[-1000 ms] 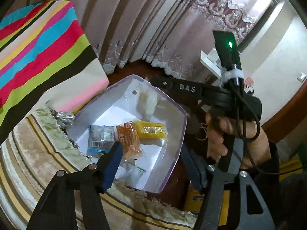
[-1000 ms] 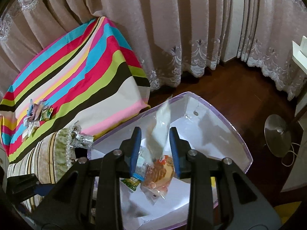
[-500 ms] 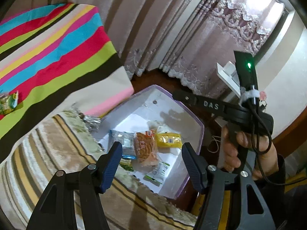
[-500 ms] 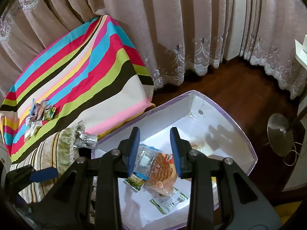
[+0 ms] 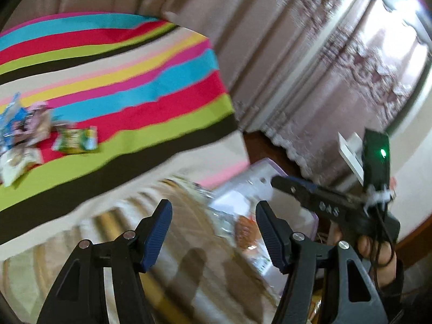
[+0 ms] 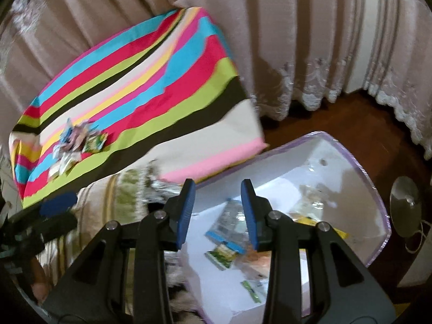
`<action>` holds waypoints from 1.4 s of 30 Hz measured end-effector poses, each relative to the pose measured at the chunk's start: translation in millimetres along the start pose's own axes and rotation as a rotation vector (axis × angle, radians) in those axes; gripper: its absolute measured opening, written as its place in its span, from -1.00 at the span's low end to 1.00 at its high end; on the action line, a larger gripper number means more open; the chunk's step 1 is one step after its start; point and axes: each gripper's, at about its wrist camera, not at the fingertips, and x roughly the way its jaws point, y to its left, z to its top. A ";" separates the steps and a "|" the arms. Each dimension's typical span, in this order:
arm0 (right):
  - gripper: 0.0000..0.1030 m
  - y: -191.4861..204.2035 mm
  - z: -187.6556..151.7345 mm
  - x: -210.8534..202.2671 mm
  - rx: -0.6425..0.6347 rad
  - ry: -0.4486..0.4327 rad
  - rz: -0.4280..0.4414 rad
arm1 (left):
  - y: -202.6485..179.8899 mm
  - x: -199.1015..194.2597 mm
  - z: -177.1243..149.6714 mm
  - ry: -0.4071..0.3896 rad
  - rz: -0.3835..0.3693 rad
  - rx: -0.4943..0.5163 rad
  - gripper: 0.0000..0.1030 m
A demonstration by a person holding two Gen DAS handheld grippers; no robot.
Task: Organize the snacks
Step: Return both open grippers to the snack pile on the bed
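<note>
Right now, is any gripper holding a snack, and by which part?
Nothing is held: the left gripper and the right gripper both stand open and empty.

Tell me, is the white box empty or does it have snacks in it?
Not empty: the white box holds several snack packets on its floor.

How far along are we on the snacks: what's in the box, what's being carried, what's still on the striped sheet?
Done: several packets lie in the white box, among them a blue-edged clear packet and a green one. In hand: nothing; the left gripper and right gripper both stand open and empty. Left: a small pile of snacks on the striped sheet.
</note>
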 end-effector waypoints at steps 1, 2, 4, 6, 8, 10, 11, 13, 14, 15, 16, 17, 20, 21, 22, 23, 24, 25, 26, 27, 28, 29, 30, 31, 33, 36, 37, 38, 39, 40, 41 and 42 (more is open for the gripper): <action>-0.24 7.0 0.7 2.5 -0.011 0.004 0.012 | 9.8 -4.7 1.3 -0.014 0.015 -0.024 0.26; -0.24 16.2 1.8 5.6 -0.023 0.008 0.028 | 17.9 -8.7 1.8 -0.025 0.026 -0.045 0.26; -0.06 28.6 3.3 11.2 -0.028 0.015 0.055 | 38.4 -18.8 3.4 -0.051 0.055 -0.098 0.26; 0.09 40.3 4.9 15.4 -0.027 0.021 0.077 | 58.5 -28.6 4.0 -0.079 0.087 -0.152 0.26; 0.11 54.6 7.4 19.3 -0.042 0.025 0.092 | 78.7 -37.5 3.5 -0.100 0.121 -0.203 0.26; 0.19 68.1 9.2 23.0 -0.057 0.029 0.104 | 99.3 -46.6 -0.4 -0.118 0.152 -0.256 0.26; 0.21 75.9 10.3 26.2 -0.070 0.032 0.110 | 110.2 -51.4 -2.0 -0.124 0.171 -0.282 0.26; 0.23 89.3 12.4 33.4 -0.090 0.043 0.115 | 127.2 -59.6 -4.4 -0.131 0.209 -0.316 0.26; 0.24 95.5 13.3 37.2 -0.097 0.050 0.117 | 137.0 -64.0 -5.9 -0.135 0.224 -0.336 0.26; 0.30 103.1 14.6 41.8 -0.105 0.058 0.122 | 145.6 -68.5 -7.2 -0.140 0.244 -0.351 0.26; 0.39 110.2 15.8 45.7 -0.110 0.064 0.126 | 153.1 -73.1 -8.7 -0.144 0.268 -0.363 0.26; 0.43 115.5 17.1 49.3 -0.116 0.067 0.130 | 161.2 -78.3 -10.7 -0.145 0.294 -0.375 0.26; 0.49 134.7 20.7 62.3 -0.148 0.077 0.129 | 189.9 -90.2 -15.8 -0.143 0.360 -0.434 0.26; 0.50 140.8 21.8 67.8 -0.160 0.083 0.130 | 200.7 -91.9 -17.1 -0.136 0.382 -0.453 0.26; 0.50 146.9 22.8 73.8 -0.171 0.090 0.129 | 207.5 -93.3 -17.4 -0.129 0.405 -0.465 0.26; 0.50 152.9 23.6 80.1 -0.182 0.098 0.122 | 214.0 -94.6 -16.8 -0.122 0.428 -0.472 0.26; 0.51 157.6 24.2 85.4 -0.191 0.108 0.113 | 221.4 -95.3 -17.0 -0.111 0.455 -0.479 0.26; 0.51 162.1 24.9 90.2 -0.200 0.117 0.109 | 228.5 -95.5 -17.1 -0.097 0.474 -0.485 0.26; 0.51 167.6 26.2 97.2 -0.210 0.130 0.109 | 234.4 -96.0 -16.9 -0.086 0.490 -0.490 0.26; 0.51 170.6 27.8 101.1 -0.211 0.137 0.108 | 242.1 -95.8 -16.0 -0.072 0.513 -0.496 0.26; 0.51 173.5 29.5 105.1 -0.212 0.142 0.106 | 246.9 -93.3 -14.4 -0.058 0.530 -0.497 0.26; 0.51 176.8 31.6 109.2 -0.212 0.144 0.103 | 250.7 -90.6 -12.8 -0.039 0.542 -0.494 0.26; 0.51 179.5 34.0 113.0 -0.212 0.147 0.098 | 256.3 -86.3 -10.4 -0.015 0.557 -0.491 0.26; 0.51 182.3 36.1 116.7 -0.214 0.150 0.094 | 259.3 -83.0 -8.5 -0.001 0.571 -0.485 0.26; 0.51 187.9 39.0 122.9 -0.221 0.155 0.088 | 264.9 -71.9 -3.1 0.042 0.599 -0.460 0.26; 0.51 198.0 42.5 131.5 -0.242 0.158 0.078 | 266.2 -60.2 4.6 0.072 0.610 -0.410 0.28; 0.51 201.5 43.6 134.3 -0.250 0.159 0.075 | 265.5 -55.8 7.8 0.083 0.607 -0.387 0.33; 0.51 204.4 44.3 137.2 -0.257 0.161 0.073 | 265.1 -52.1 10.4 0.089 0.607 -0.369 0.38; 0.51 207.3 45.3 140.8 -0.261 0.165 0.074 | 265.0 -48.4 13.0 0.092 0.605 -0.354 0.39; 0.51 210.5 46.3 144.5 -0.262 0.168 0.075 | 264.8 -45.0 15.5 0.094 0.605 -0.341 0.41; 0.51 212.9 47.2 147.8 -0.262 0.172 0.077 | 264.8 -42.5 17.4 0.095 0.601 -0.332 0.44; 0.51 215.3 47.8 150.3 -0.265 0.174 0.078 | 265.2 -38.9 19.9 0.095 0.601 -0.319 0.46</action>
